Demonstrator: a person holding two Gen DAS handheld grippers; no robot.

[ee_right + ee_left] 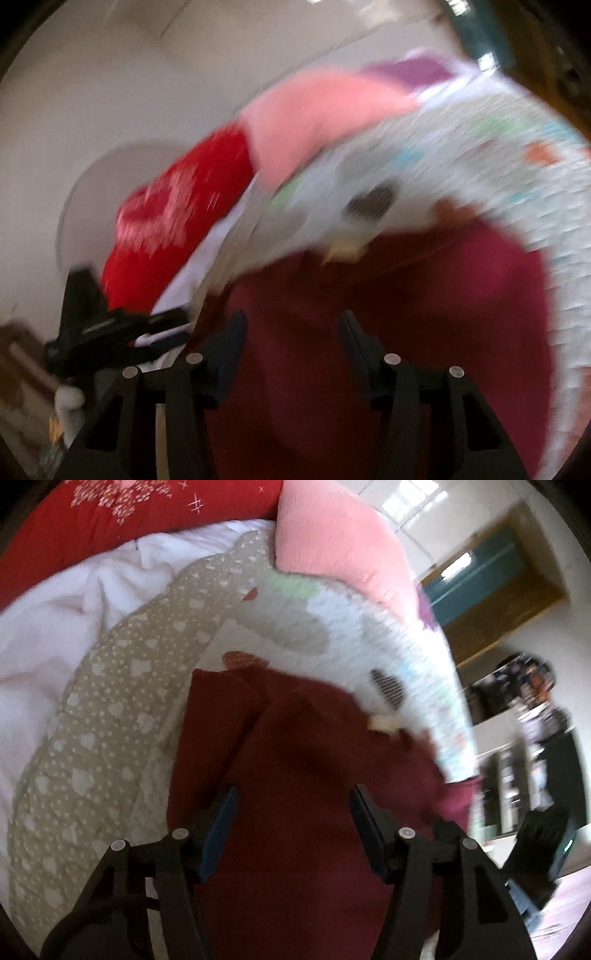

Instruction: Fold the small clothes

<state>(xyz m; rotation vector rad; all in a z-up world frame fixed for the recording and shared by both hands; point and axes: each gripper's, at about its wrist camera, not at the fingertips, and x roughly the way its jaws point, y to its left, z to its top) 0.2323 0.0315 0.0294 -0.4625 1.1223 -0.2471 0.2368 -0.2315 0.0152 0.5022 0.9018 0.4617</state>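
A home bedroom, it seems, though both views are blurred; a pink pillow (332, 542), red quilt (92, 520) and white blanket (74, 602) lie at the far side; a wooden-framed doorway (506, 576) stands right.

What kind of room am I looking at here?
Most likely a bedroom: a dark red garment lies on a bed with a patterned sheet, a pink pillow and a red quilt.

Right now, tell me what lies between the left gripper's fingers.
Only the maroon garment shows between the open left gripper fingers, in the left wrist view.
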